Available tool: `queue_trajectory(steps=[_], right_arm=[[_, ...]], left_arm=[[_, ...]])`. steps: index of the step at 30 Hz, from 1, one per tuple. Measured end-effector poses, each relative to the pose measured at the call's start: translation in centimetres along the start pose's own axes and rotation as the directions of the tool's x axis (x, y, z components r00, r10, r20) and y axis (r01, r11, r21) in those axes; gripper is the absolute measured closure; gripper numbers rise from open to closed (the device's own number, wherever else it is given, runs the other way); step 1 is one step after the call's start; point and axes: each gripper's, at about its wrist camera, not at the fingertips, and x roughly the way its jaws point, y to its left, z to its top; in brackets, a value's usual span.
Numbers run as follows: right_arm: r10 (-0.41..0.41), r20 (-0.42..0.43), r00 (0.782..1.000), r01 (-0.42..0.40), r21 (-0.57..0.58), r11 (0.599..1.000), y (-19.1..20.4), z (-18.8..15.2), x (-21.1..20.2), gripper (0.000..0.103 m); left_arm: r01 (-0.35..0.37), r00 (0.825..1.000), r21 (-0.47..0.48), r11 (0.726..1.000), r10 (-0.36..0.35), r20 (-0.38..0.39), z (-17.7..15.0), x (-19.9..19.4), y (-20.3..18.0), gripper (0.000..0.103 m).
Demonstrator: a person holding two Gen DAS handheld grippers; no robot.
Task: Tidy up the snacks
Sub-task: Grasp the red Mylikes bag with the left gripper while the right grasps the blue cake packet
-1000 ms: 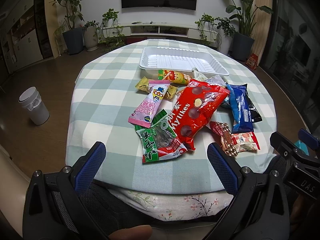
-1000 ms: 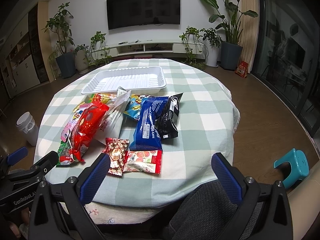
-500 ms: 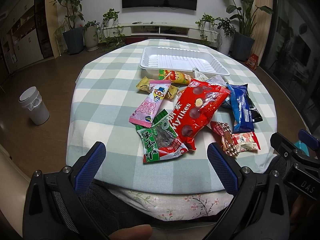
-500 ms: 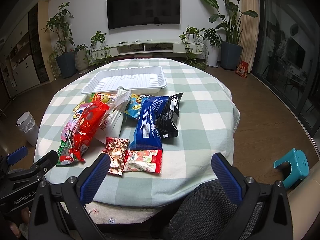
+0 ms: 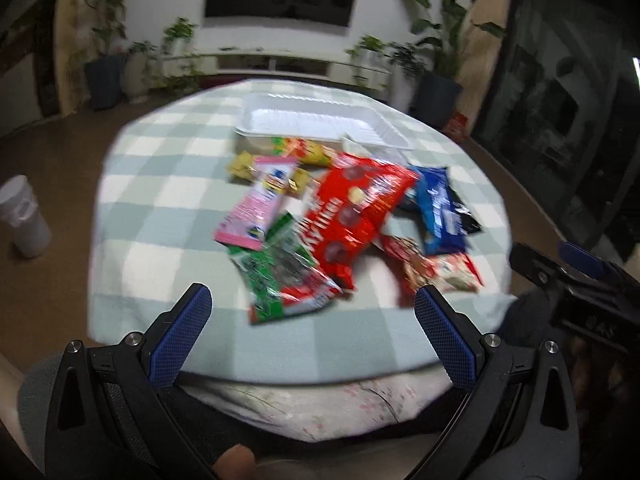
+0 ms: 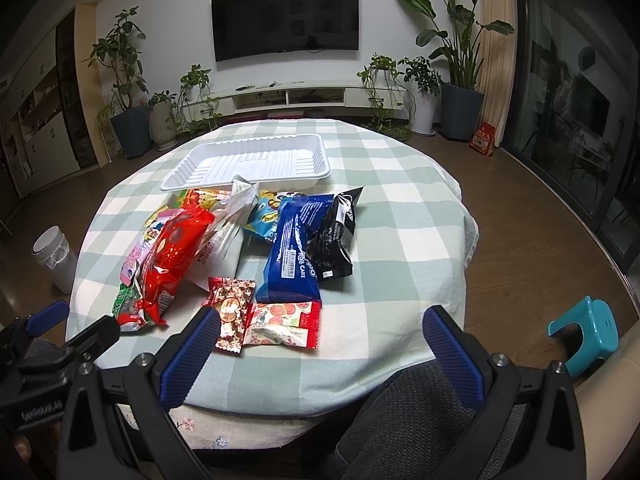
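— While both grippers hung at the near edge of the round checked table (image 6: pixel 400 216), jaws spread wide and holding nothing, where did the snacks lie?

— Heaped loose at mid-table, every packet outside the empty white tray (image 6: pixel 256 160), which sat on the far side just behind the pile. A yellow-and-red packet (image 5: pixel 304 150) lay right against the tray's near wall.

— Which packet stood closest to a gripper?

— For the right gripper (image 6: pixel 320 344), the two small red wrappers (image 6: pixel 264 320), lying just ahead of its left finger and slightly left of centre. For the left gripper (image 5: pixel 312 316), the green seaweed pack (image 5: pixel 280 280), straight ahead between its fingers. That view was blurred, so fine detail could not be read.

— And how did the larger bags run?

— The red chocolate bag (image 6: pixel 176 256) and the blue roll cake pack (image 6: pixel 294 248) both lay with their long axes pointing roughly away from the person, towards the tray; a black packet (image 6: pixel 334 240) rested against the blue one's right side.

— So which hand looked better placed?

— Judged from the layout, either could begin: the left on the green pack, the right on the small wrappers. Either way a closing grip would pinch across each packet's short side.
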Motion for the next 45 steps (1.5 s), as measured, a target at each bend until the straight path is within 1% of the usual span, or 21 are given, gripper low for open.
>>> queue_trajectory(steps=[1,2,5,7,9,11,13,15,16,18,19,21,23,25,27,31,34,37,42,43,45], right_arm=[[0.003,0.0,1.0,-0.003,0.007,1.0,-0.1,-0.1,0.1,0.0],[0.004,0.0,1.0,-0.004,0.011,1.0,-0.2,-0.1,0.2,0.0],[0.02,0.007,1.0,-0.021,0.029,0.999,-0.6,-0.1,0.4,0.0],[0.032,0.019,0.999,-0.032,0.037,0.999,-1.0,-0.1,0.4,0.0],[0.035,0.032,0.999,-0.036,0.044,0.998,-1.6,0.2,0.2,0.0],[0.059,0.036,0.998,-0.061,0.063,0.996,-2.2,0.3,0.3,0.0],[0.087,0.032,0.996,-0.089,0.089,0.992,-2.7,0.3,0.6,0.0],[0.116,0.023,0.993,-0.118,0.117,0.986,-3.1,0.3,1.1,0.0],[0.13,0.014,0.991,-0.131,0.128,0.983,-3.2,0.2,1.5,0.0],[0.16,-0.017,0.987,-0.156,0.143,0.977,-3.3,0.1,2.2,0.0],[0.169,-0.023,0.985,-0.164,0.146,0.976,-3.3,0.1,2.4,0.001],[0.175,-0.028,0.984,-0.169,0.144,0.975,-3.3,0.0,2.7,0.001],[0.181,-0.028,0.983,-0.176,0.145,0.974,-3.4,-0.1,2.8,0.001],[0.184,-0.03,0.982,-0.177,0.155,0.972,-3.7,-0.1,3.1,0.001],[0.183,-0.034,0.982,-0.176,0.162,0.971,-4.0,-0.2,3.3,0.002],[0.184,-0.029,0.982,-0.178,0.157,0.971,-4.1,-0.3,3.4,0.002],[0.186,-0.028,0.982,-0.18,0.151,0.972,-4.0,-0.3,3.5,0.002],[0.187,-0.028,0.982,-0.181,0.15,0.972,-4.0,-0.3,3.5,0.002],[0.184,-0.031,0.982,-0.178,0.147,0.973,-3.9,-0.3,3.5,0.002],[0.185,-0.029,0.982,-0.179,0.148,0.973,-3.9,-0.3,3.5,0.002],[0.185,-0.029,0.982,-0.179,0.148,0.973,-3.9,-0.3,3.5,0.002]], left_arm=[[0.022,0.996,-0.016,1.0,-0.024,-0.088,-0.2,0.9,0.2,0.0],[0.009,0.992,-0.041,0.999,-0.014,-0.127,-0.3,1.4,0.7,0.0],[-0.059,0.986,-0.073,0.996,0.047,-0.16,-0.3,2.1,1.8,0.0],[-0.058,0.98,-0.095,0.994,0.038,-0.196,-0.1,2.8,2.5,0.0],[-0.043,0.981,-0.111,0.993,0.021,-0.193,0.3,2.9,3.2,0.0],[-0.055,0.982,-0.098,0.994,0.036,-0.183,1.2,3.0,3.6,0.0],[-0.065,0.987,-0.05,0.997,0.057,-0.153,2.7,2.8,3.8,0.002],[-0.036,0.991,0.03,0.999,0.039,-0.129,4.3,3.0,3.0,0.002],[-0.005,0.992,0.077,0.997,0.015,-0.127,5.0,3.1,2.2,0.002],[0.023,0.991,0.179,0.984,0.001,-0.133,6.3,3.9,0.4,0.002],[0.051,0.988,0.23,0.972,-0.015,-0.153,6.8,4.7,-0.5,0.002],[0.065,0.985,0.272,0.96,-0.019,-0.17,7.5,5.9,-1.6,0.002],[0.086,0.981,0.286,0.954,-0.032,-0.191,8.2,7.2,-2.1,0.006],[0.089,0.976,0.291,0.953,-0.024,-0.218,8.8,8.5,-1.9,0.022],[0.091,0.971,0.308,0.947,-0.016,-0.238,9.0,9.5,-2.1,0.03],[0.121,0.965,0.332,0.936,-0.032,-0.259,9.3,10.4,-2.1,0.032],[0.158,0.956,0.316,0.936,-0.065,-0.286,9.5,11.2,-1.9,0.04],[0.175,0.948,0.317,0.932,-0.073,-0.309,9.5,12.0,-1.8,0.04],[0.185,0.943,0.31,0.932,-0.081,-0.321,9.5,12.3,-1.7,0.04],[0.195,0.942,0.299,0.934,-0.094,-0.321,9.7,12.3,-1.6,0.045],[0.213,0.939,0.273,0.938,-0.119,-0.323,9.9,12.3,-1.2,0.05]])
